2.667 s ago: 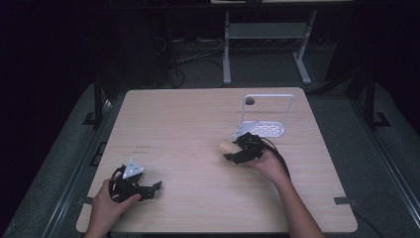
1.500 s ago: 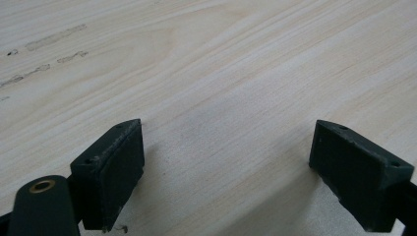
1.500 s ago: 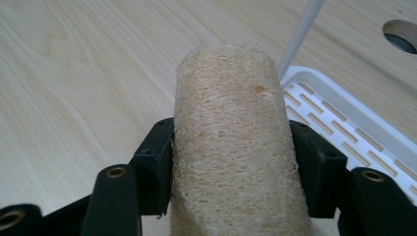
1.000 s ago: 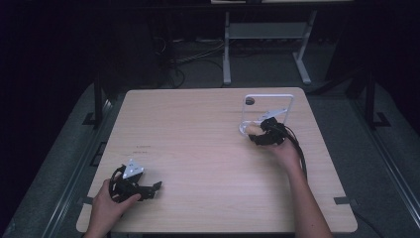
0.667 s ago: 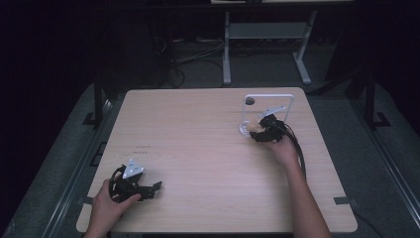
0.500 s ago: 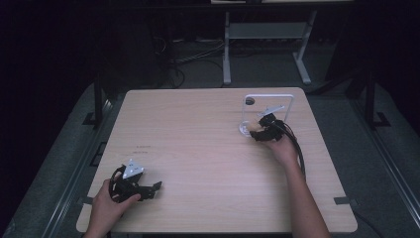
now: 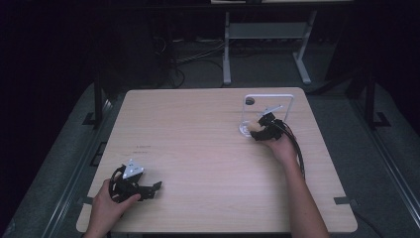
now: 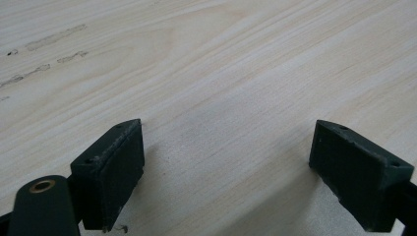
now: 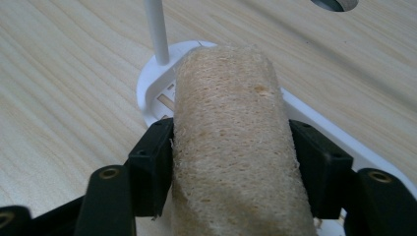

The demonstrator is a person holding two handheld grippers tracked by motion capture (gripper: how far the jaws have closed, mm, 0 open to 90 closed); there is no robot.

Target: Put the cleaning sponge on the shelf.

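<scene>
While our right tongs [image 9: 231, 162] have just been opening around the loofah [image 9: 236, 142] over the white rack [image 9: 152, 93] (almost there), we rest the left tongs [image 8: 236, 167] wide open on the table [image 7: 198, 129].

Two black handheld grippers, left gripper [image 7: 154, 187] topped by a grey three-cornered plate [image 7: 132, 169], right gripper [image 7: 254, 130] trailing black cables [image 7: 296, 148], blocky black pads [image 8: 109, 169], brass-ringed screw holes, bare forearms without sleeves
</scene>
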